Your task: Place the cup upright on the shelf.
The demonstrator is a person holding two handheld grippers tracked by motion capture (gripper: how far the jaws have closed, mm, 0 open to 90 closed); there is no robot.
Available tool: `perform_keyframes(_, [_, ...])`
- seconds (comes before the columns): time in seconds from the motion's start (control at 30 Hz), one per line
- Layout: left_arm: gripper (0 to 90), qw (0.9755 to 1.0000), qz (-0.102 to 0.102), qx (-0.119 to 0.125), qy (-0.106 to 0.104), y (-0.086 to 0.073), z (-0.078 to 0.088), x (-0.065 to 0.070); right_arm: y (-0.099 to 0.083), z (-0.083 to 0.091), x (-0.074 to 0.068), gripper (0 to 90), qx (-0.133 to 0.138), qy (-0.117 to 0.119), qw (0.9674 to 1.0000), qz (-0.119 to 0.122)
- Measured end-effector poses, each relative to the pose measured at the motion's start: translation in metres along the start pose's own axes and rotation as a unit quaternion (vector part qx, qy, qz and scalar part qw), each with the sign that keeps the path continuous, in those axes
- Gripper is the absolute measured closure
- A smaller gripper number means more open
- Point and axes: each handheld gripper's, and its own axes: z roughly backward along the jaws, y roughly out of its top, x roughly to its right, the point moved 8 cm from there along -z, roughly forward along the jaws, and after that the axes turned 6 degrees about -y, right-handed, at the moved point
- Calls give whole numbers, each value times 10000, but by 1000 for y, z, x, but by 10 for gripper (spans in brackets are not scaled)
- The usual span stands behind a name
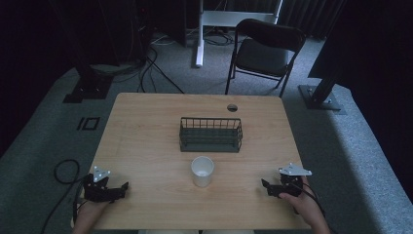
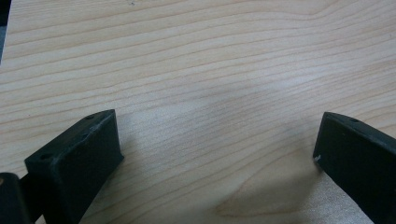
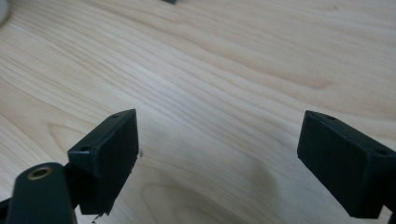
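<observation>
Dark curtains and a folding chair (image 1: 265, 51) stand behind the wooden surface (image 1: 146, 126), which carries few things. A white cup (image 1: 202, 170) stands upright near the middle of the surface, toward the person's side, and just behind it is a dark wire basket (image 1: 210, 134), apart from the cup and not touching it.

The left tongs (image 1: 125, 185) rest low at the near left corner and the right tongs (image 1: 263, 183) at the near right, each well apart from the cup. In the left gripper view the left tongs (image 2: 219, 140) have their jaws spread wide with bare wood between them; the right tongs (image 3: 217, 140) in the right gripper view are the same, wide apart and holding nothing.

I judge that the work is at its very start: no approach to the cup is made yet. The next move probably calls for one pair of tongs to travel inward to the cup, come level with its wall, and close gently, because a light cup may tip or slide. The basket seems the likely place for it, but this I cannot confirm.
</observation>
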Motion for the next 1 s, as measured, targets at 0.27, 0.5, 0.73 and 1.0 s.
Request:
perform_keyframes(0.27, [9,10000,0,0,-1,0,0,0,16,0,-16,124,171,199,9995,172])
perform_keyframes(0.5, [9,10000,0,0,0,0,0,0,29,0,-31,129,379,338,9981,341])
perform_keyframes(0.73, [9,10000,-1,1,-1,0,0,0,40,0,-50,130,520,591,9957,496])
perform_keyframes(1.0, [9,10000,-1,0,-1,0,0,0,47,-4,-65,130,580,781,9934,613])
